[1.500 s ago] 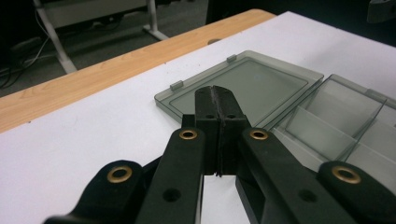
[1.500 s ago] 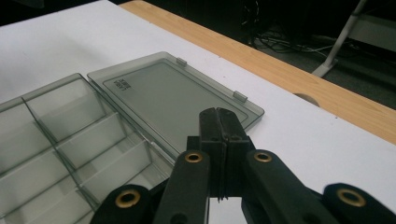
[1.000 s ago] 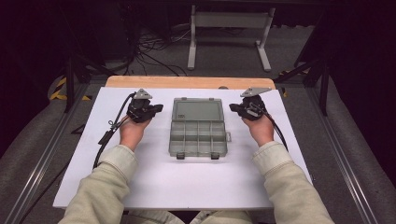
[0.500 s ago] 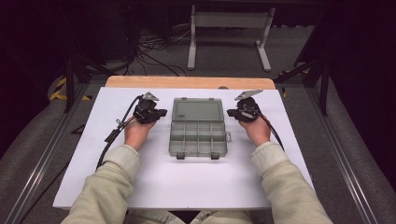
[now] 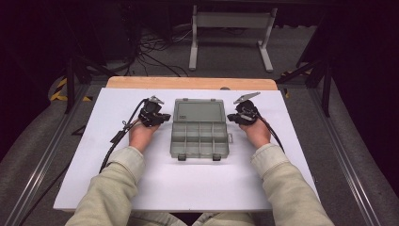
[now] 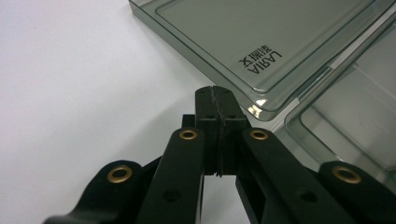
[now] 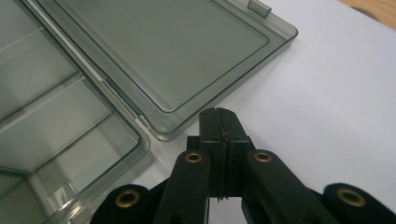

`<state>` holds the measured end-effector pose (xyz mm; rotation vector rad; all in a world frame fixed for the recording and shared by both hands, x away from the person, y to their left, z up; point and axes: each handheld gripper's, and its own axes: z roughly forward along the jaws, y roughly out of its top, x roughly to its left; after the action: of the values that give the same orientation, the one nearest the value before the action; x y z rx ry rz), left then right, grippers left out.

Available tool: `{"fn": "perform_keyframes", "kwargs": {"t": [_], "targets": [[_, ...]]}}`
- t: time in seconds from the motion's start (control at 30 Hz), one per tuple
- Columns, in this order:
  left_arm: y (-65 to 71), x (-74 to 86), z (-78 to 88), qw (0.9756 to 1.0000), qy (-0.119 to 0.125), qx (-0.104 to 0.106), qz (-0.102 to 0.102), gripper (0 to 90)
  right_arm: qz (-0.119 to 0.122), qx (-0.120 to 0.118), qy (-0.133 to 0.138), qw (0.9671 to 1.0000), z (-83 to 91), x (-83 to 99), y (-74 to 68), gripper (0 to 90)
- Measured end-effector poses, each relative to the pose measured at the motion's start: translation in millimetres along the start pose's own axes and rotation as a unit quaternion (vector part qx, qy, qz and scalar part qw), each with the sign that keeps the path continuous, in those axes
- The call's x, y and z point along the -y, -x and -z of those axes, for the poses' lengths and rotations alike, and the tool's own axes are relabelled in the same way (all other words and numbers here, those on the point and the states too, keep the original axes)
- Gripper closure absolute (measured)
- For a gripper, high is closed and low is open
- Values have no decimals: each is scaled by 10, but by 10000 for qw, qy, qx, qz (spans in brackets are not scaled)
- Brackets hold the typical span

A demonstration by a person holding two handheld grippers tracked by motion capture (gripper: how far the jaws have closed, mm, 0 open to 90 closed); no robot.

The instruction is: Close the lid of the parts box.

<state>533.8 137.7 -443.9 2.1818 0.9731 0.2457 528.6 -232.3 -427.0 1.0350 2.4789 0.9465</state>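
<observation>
One organiser box [image 5: 199, 128] lies open on the white board [image 5: 188, 183], and it serves as the landmark here. Nearest the person, two sleeved forearms come in, one on either side of the box, each hand holding one gripper: two grippers in all.

The box's near half is a tray [image 5: 199, 140] split into small compartments in rows, with two dark latches on its near edge. Its far half is the lid [image 5: 198, 111], folded flat open beyond the tray.

The left gripper [image 5: 162, 117] sits just beside the box's left edge, level with the seam where lid meets tray. The left gripper view shows its black jaws pressed together with nothing between them, the tip [image 6: 212, 93] close to the lid's rounded corner [image 6: 261, 105]. The right gripper [image 5: 233, 117] sits just beside the box's right edge at the same seam, jaws likewise closed and empty, its tip [image 7: 217, 114] near the lid's corner [image 7: 161, 133].

The box is smoky grey, see-through plastic, glossy, with rounded corners and a raised rim; printed lettering marks the lid. The board is matt and smooth. Beyond the box runs a wooden strip [image 5: 188, 83] along the board's far edge.
</observation>
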Motion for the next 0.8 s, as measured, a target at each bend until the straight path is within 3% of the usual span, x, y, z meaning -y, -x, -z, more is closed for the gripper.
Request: {"fn": "perform_keyframes", "kwargs": {"t": [0.43, 0.8], "targets": [[17, 31, -106, 9997, -179, 182, -19, 898, 85, -214, -282, 9993, -116, 45, -4, 900], [-1, 34, -121, 9995, -155, 285, -27, 899, 125, -260, -283, 9992, -140, 52, 7, 900]]}}
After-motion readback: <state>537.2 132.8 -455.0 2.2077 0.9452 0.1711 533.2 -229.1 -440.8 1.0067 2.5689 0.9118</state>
